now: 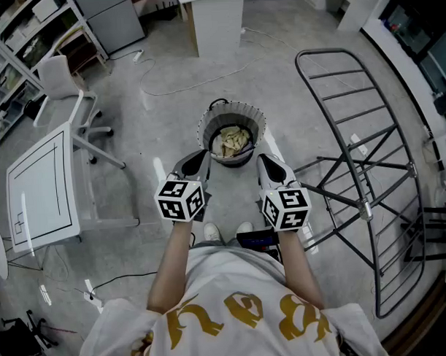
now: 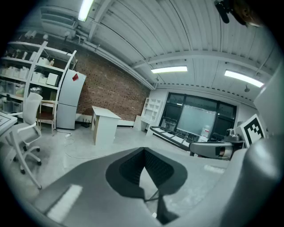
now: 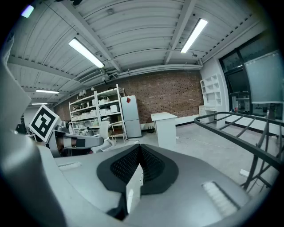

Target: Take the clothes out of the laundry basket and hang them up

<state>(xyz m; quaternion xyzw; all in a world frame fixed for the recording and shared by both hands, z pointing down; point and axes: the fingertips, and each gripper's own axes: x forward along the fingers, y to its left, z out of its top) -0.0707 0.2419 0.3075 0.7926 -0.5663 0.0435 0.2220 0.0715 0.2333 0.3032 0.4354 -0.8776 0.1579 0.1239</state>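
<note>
Since the clothes (image 1: 231,140) lie heaped in the laundry basket (image 1: 207,124), which stands on the floor just ahead of both claws and between their lines of reach, nothing has been lifted yet. The left claw (image 1: 199,157) and right claw (image 1: 266,162) are held side by side, tilted slightly down toward the basket's rim. Each has its jaws closed together on nothing, probably a ready pose before reaching in. They will have to open before taking any cloth. The folding drying rack (image 1: 366,205) stands off to the right of the right claw, near enough, I judge, to take a garment with one turn.
</note>
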